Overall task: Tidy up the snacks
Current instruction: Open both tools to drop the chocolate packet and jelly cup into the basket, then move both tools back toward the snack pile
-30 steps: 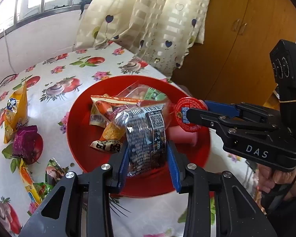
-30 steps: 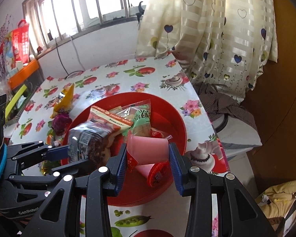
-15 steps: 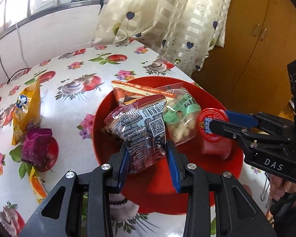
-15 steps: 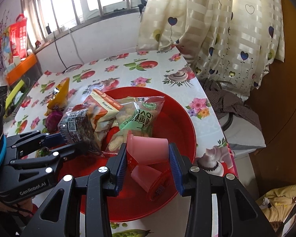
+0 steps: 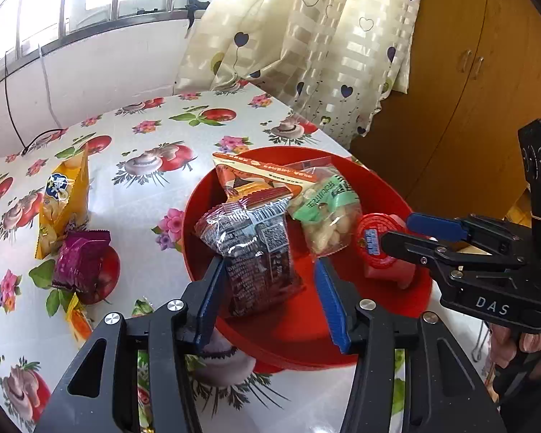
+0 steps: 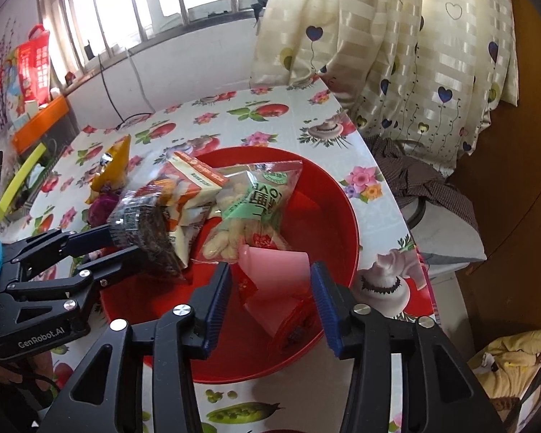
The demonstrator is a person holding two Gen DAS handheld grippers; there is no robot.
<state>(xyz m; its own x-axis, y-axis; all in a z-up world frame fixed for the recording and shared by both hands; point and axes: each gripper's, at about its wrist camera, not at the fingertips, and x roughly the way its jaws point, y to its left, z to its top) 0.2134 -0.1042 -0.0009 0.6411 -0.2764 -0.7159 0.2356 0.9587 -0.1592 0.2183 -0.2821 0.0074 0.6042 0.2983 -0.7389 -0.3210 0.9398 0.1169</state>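
A red bowl (image 5: 375,187) (image 6: 328,202) on the floral table holds an orange-white packet (image 5: 256,176), a green peanut bag (image 5: 324,213) (image 6: 256,202) and snacks between my grippers. My left gripper (image 5: 270,285) has opened; the dark snack packet (image 5: 259,256) (image 6: 144,231) leans on its left finger with a gap to the right one. My right gripper (image 6: 270,285) has opened around a pink jelly cup (image 6: 274,281) (image 5: 382,249) with a red lid, low in the bowl.
Left of the bowl lie a yellow packet (image 5: 63,202), a purple packet (image 5: 81,263) and small wrapped sweets (image 5: 77,319). The table edge runs right of the bowl (image 6: 396,198), with a curtain (image 6: 396,54) and a wooden cabinet (image 5: 469,90) beyond.
Both grippers have drawn back and up from the bowl. Both pairs of jaws have widened, and the dark packet and the pink cup now sit loose between them.
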